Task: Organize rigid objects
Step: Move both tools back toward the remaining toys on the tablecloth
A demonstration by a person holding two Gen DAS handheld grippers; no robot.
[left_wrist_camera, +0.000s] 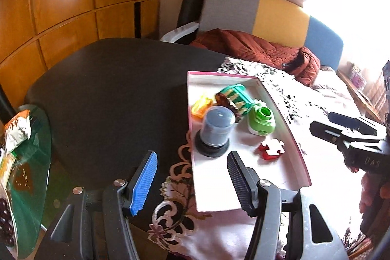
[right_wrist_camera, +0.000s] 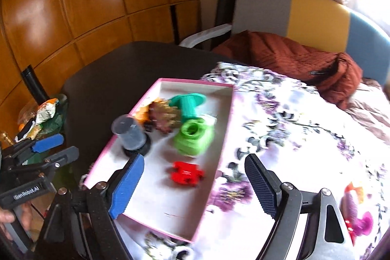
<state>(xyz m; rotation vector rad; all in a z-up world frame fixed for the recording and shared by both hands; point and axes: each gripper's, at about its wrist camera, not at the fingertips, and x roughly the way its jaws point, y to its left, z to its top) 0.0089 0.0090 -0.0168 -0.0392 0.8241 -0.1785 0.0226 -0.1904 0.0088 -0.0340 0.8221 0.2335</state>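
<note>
A shallow white box with a pink rim (left_wrist_camera: 212,187) (right_wrist_camera: 165,206) lies on the table. In it are a grey lidded canister on a black base (left_wrist_camera: 217,130) (right_wrist_camera: 130,133), a green toy (left_wrist_camera: 262,120) (right_wrist_camera: 193,138), a teal toy (left_wrist_camera: 237,96) (right_wrist_camera: 189,105), a red puzzle piece (left_wrist_camera: 271,149) (right_wrist_camera: 186,173), and a yellow piece (left_wrist_camera: 202,106). My left gripper (left_wrist_camera: 192,179) hangs open over the box's near left rim, holding nothing. My right gripper (right_wrist_camera: 195,184) is open wide above the box; the red puzzle piece lies below it, untouched.
The dark round table (left_wrist_camera: 109,89) carries a floral cloth (right_wrist_camera: 292,138), with pink and orange toys (right_wrist_camera: 358,208) at its near right. A glass side table with snack packets (left_wrist_camera: 22,128) stands on the left. A chair with a rust jacket (right_wrist_camera: 292,57) is behind.
</note>
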